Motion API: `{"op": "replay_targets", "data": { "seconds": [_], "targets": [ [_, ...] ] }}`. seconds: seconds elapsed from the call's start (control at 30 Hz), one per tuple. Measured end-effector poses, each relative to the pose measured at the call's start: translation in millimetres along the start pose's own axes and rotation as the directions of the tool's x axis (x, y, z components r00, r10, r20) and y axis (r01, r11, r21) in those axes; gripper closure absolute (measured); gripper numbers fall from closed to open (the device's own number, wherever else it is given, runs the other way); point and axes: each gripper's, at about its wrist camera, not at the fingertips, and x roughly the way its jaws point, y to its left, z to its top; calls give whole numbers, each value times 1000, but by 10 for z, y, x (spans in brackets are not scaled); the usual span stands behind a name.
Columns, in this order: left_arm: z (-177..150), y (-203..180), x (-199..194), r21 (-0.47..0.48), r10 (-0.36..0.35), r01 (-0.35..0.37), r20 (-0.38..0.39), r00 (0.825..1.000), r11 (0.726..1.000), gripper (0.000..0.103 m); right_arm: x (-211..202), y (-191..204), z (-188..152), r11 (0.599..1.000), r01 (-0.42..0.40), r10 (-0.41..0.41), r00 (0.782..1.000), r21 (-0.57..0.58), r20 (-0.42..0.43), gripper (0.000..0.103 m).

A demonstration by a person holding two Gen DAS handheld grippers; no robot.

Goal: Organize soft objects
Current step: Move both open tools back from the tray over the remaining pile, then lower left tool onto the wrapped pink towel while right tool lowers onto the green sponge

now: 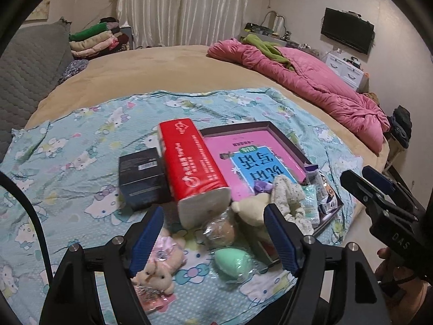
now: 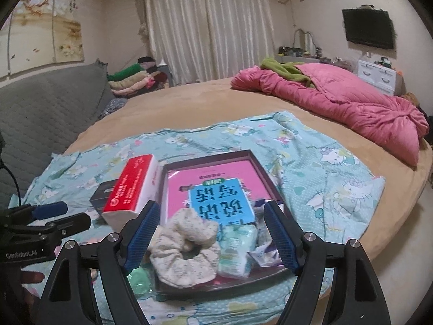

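Setting: round bed [image 1: 167, 73] covered by a Hello Kitty sheet [image 1: 67, 146], with a shallow dark tray [image 2: 167, 173] near the front edge.
Left gripper [image 1: 213, 241]: jaws spread wide, holding nothing, hovering over loose items in front of the tray.
Right gripper [image 2: 211, 233]: jaws spread wide, empty, poised above the tray's near end.
Already in tray: floral scrunchie [image 2: 184, 254], pale green packet [image 2: 235, 252] and a crinkled wrapper [image 2: 263, 252], all lying on a pink book [image 2: 213, 187].
Still outside: small teddy bear [image 1: 159, 273], mint makeup sponge [image 1: 232, 262], wrapped brownish ball [image 1: 220, 230], cream plush toy [image 1: 251, 208] touching the tray corner.
Also nearby: red tissue pack [image 1: 192, 159] just beside the tray, black box [image 1: 143, 176] on its far side.
Progress: seemingly partway; several soft pieces gathered, about four left on the sheet.
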Motion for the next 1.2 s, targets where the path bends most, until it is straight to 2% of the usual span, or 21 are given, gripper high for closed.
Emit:
{"op": "replay_targets", "data": {
  "seconds": [0.3, 0.53, 0.8, 0.97, 1.07, 1.2],
  "targets": [
    [58, 586, -252, -93, 90, -89, 14, 996, 992, 27, -99, 336, 47, 997, -51, 51, 999, -62, 2, 23],
    [16, 913, -370, -145, 128, -125, 15, 992, 982, 27, -141, 594, 55, 989, -90, 90, 996, -115, -5, 23],
    [-84, 1155, -326, -180, 145, -144, -8, 989, 973, 27, -103, 866, -14, 976, -131, 126, 991, -173, -35, 23],
    [-196, 1313, -209, -195, 151, -159, -52, 987, 968, 27, -33, 991, -103, 967, -150, 139, 988, -204, -67, 23],
    [-286, 1405, -92, -198, 142, -160, -103, 984, 967, 27, 42, 1071, -170, 960, -168, 150, 984, -224, -97, 23],
    [-423, 1520, 105, -195, 142, -179, -191, 971, 964, 27, 141, 1156, -247, 951, -187, 157, 978, -246, -137, 23]
  ]
}}
